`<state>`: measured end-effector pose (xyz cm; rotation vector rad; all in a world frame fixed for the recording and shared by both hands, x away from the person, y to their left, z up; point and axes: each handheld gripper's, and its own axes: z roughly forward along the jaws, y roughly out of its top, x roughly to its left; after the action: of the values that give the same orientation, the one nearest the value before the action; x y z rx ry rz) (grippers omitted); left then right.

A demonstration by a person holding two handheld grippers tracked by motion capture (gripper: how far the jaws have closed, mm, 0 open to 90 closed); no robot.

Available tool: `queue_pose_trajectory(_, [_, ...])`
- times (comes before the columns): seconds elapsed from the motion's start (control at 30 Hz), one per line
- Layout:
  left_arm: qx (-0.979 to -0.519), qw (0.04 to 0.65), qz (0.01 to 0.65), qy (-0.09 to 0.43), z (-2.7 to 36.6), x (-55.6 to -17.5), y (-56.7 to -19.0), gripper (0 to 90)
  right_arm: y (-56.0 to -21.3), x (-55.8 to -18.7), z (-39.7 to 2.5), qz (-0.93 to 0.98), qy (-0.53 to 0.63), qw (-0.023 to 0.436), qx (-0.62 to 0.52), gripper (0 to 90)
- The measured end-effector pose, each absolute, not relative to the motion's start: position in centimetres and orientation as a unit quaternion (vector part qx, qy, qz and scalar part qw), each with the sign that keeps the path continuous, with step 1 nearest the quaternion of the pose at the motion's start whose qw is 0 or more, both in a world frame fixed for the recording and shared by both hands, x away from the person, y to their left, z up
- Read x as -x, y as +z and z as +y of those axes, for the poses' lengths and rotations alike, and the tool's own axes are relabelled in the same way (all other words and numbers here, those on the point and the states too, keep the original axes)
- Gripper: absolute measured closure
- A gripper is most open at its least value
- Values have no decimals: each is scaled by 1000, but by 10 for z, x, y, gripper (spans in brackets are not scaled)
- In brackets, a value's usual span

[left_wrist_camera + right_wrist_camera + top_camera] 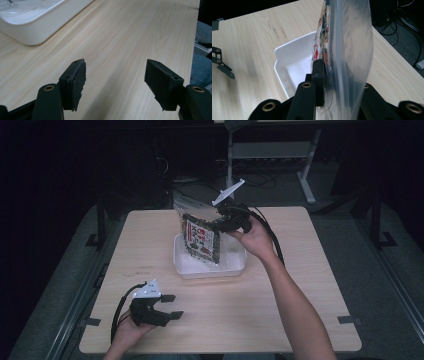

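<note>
High view: your right gripper (220,222) has its jaws clamped on the edge of a printed snack bag (200,239), holding it upright over the white tray (235,266) at the table's (280,290) centre-far area. The bag's bottom edge looks to be inside or just touching the tray; can't tell which. Right gripper view confirms the pinch: clear plastic of the bag (348,50) is squeezed between the pads, with the tray (287,57) below and to the left. Your left gripper (167,306) sits idle at the near left, well apart from the tray, jaws wide apart and holding nothing; left gripper view shows bare table between them and the tray corner (37,30) at far left. My read: you're mid-placement, or mid-lift, of the bag at the tray. If placing, next move needs a lower and tilt so the bag lies flat before you let go, or it'll tip over the rim.
</note>
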<state>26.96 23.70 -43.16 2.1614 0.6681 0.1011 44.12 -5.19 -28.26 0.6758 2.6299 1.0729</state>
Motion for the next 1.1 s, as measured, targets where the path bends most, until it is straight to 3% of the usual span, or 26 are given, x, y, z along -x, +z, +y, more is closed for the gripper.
queue_pose_trajectory(0.5, [-865, 425, 265, 39, 237, -270, -431, 322, -292, -453, -64, 874, 373, 93, -296, 765])
queue_pose_trajectory(0.57, [-864, 427, 266, 38, 238, -270, -431, 322, -293, -453, -66, 870, 380, 99, -298, 711])
queue_pose_trajectory(0.6, [-863, 428, 266, 39, 238, -271, -431, 322, -293, -452, -66, 867, 384, 105, -300, 625])
queue_pose_trajectory(0.9, [-863, 427, 267, 37, 238, -272, -431, 318, -288, -449, -79, 853, 409, 96, -309, 500])
queue_pose_trajectory(1.1, [-863, 427, 268, 38, 237, -272, -431, 314, -289, -444, -83, 851, 416, 93, -308, 478])
